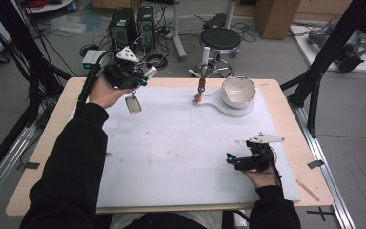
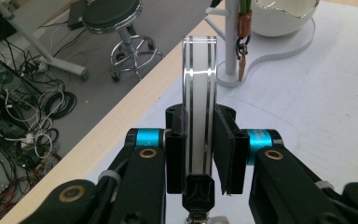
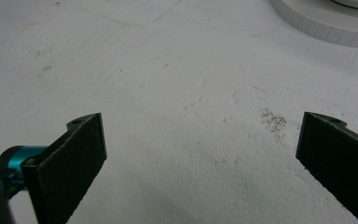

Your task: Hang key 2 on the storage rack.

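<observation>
A small flat clear tag [image 2: 199, 100] with dark stripes along its edge stands upright between the jaws of the left gripper [image 2: 199, 149], which is clamped on it from both sides; in the high view the tag [image 1: 133, 104] hangs below the left gripper [image 1: 136, 80] at about ten o'clock on the white mat [image 1: 181, 157], lifted clear of the surface. A small dark clip [image 2: 198, 189] sits at the tag's lower end, close to the camera. Beyond it, toward twelve o'clock on the mat, a white post [image 1: 204, 64] rises from a flat white base [image 1: 228, 110], with a brown strap and key [image 1: 200, 90] hanging from it. Just to the right, near one o'clock, a cracked-edged white bowl [image 1: 238, 90] rests on the same base. The right gripper [image 1: 233, 161] lies low at about four o'clock, well apart from the stand, its jaws spread wide with nothing but bare mat [image 3: 182, 121] between them. The mat covers a wooden table [image 1: 286, 119]; a black stool [image 1: 220, 38] stands on the floor past the far edge.
</observation>
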{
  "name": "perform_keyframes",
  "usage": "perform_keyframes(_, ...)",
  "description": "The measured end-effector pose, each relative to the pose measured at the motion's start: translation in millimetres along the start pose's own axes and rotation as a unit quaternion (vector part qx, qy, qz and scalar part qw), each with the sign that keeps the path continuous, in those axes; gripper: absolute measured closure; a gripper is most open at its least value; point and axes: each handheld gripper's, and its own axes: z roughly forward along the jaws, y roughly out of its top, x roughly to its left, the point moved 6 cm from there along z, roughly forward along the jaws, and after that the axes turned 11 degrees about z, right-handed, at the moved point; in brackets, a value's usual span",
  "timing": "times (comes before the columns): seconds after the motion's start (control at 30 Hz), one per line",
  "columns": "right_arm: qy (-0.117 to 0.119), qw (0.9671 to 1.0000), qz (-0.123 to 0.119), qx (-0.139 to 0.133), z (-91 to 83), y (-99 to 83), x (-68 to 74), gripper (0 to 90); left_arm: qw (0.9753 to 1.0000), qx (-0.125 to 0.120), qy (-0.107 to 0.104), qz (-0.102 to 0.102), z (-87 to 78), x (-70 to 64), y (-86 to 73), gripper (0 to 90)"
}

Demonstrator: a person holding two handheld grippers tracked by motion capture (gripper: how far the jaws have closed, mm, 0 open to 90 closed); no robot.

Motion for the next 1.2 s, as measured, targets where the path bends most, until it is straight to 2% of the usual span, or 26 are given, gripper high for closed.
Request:
perform_keyframes(0.2, 0.001, 1.0000, 0.002, 0.001, 0.3, -0.2, 0.9, 0.6, 0.9998, -0.007, 0.001, 0.017, 7.6, 1.3, 15.9, 75.3)
perform_keyframes(0.3, 0.001, 1.0000, 0.003, 0.000, -0.2, -0.2, 1.4, 0.6, 0.9997, -0.010, 0.009, 0.019, 12.4, 6.9, 25.0, 75.3)
perform_keyframes(0.47, 0.001, 1.0000, 0.002, -0.001, -0.2, -0.3, 0.9, 0.7, 0.9998, -0.014, 0.001, 0.011, 19.7, 12.4, 37.8, 75.4)
perform_keyframes(0.57, 0.002, 1.0000, 0.000, 0.000, 0.9, -0.2, 0.3, 0.6, 0.9996, -0.007, 0.002, 0.026, 27.5, 12.6, 46.8, 75.3)
perform_keyframes(0.63, 0.004, 1.0000, 0.001, 0.000, 0.4, -0.3, 0.3, 0.6, 0.9996, -0.012, 0.003, 0.027, 31.4, 14.1, 51.2, 75.3)
perform_keyframes(0.8, 0.003, 1.0000, 0.005, -0.004, -1.2, 0.0, 0.0, 0.7, 0.9994, -0.006, 0.007, 0.034, 42.4, 21.9, 59.6, 75.3)
perform_keyframes(0.97, 0.003, 1.0000, 0.005, -0.003, -0.7, -0.2, 0.4, 0.6, 0.9989, -0.013, 0.018, 0.040, 52.2, 28.8, 67.2, 75.4)
perform_keyframes(1.2, 0.002, 1.0000, 0.003, -0.003, -0.4, -0.1, -0.2, 0.7, 0.9985, -0.024, 0.026, 0.041, 65.8, 31.6, 76.2, 75.3)
